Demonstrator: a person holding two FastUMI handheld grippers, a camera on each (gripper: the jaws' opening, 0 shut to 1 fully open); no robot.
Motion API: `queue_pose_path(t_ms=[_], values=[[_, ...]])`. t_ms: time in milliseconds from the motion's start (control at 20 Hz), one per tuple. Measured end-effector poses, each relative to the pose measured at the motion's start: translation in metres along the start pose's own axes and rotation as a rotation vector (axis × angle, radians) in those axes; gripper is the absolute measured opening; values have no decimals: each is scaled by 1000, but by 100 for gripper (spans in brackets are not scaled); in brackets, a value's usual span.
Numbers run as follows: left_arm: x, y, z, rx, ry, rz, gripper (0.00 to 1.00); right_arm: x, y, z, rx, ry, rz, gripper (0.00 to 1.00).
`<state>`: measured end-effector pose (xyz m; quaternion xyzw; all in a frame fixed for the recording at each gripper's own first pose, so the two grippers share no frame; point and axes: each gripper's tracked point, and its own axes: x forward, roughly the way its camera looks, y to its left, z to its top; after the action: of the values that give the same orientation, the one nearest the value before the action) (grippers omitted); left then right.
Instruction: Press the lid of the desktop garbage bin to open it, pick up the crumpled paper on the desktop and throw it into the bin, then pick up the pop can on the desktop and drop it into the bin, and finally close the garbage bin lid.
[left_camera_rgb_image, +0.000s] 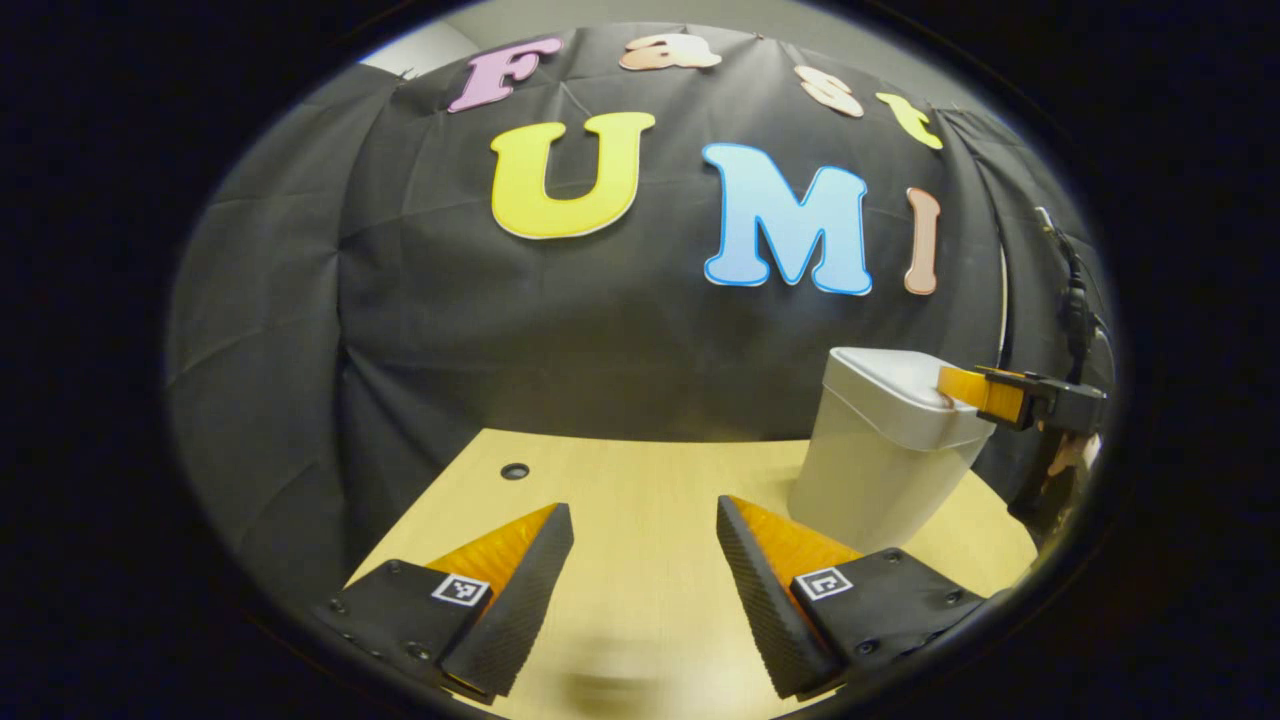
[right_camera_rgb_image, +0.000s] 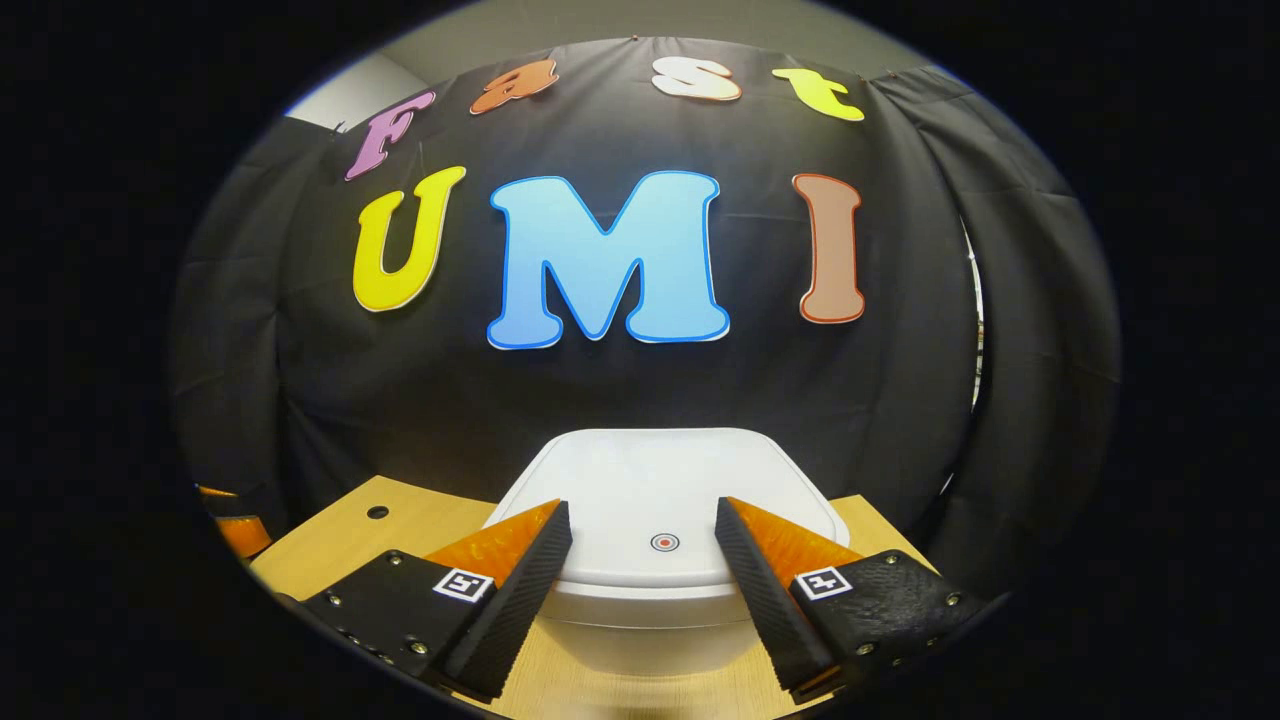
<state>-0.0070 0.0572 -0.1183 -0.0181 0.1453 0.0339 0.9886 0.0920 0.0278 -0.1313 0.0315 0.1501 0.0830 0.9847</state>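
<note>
One step is being worked, the first: right gripper (right_camera_rgb_image: 640, 530), jaws wide, is hovering over the garbage bin lid (right_camera_rgb_image: 660, 490); next it needs pressing down. Left gripper (left_camera_rgb_image: 640, 540) is hanging wide over the desktop (left_camera_rgb_image: 640, 480).

— Where does the bin (left_camera_rgb_image: 885, 455) stand from the left gripper (left_camera_rgb_image: 645, 560)?
— On the table (left_camera_rgb_image: 640, 480), ahead and right of its jaws; the right gripper (left_camera_rgb_image: 965, 388) seems to touch its lid from the far side.
— And from the right gripper (right_camera_rgb_image: 643, 560)?
— The lid (right_camera_rgb_image: 660, 490) lies between and just beyond those jaws, with the booth wall (right_camera_rgb_image: 640, 390) behind.
</note>
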Motion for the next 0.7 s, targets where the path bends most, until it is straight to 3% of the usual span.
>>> queue_pose_path(t_ms=[700], values=[[-19,-36,80,-25,-152,-86,95,-101,21,58,-24,-156,18,94]])
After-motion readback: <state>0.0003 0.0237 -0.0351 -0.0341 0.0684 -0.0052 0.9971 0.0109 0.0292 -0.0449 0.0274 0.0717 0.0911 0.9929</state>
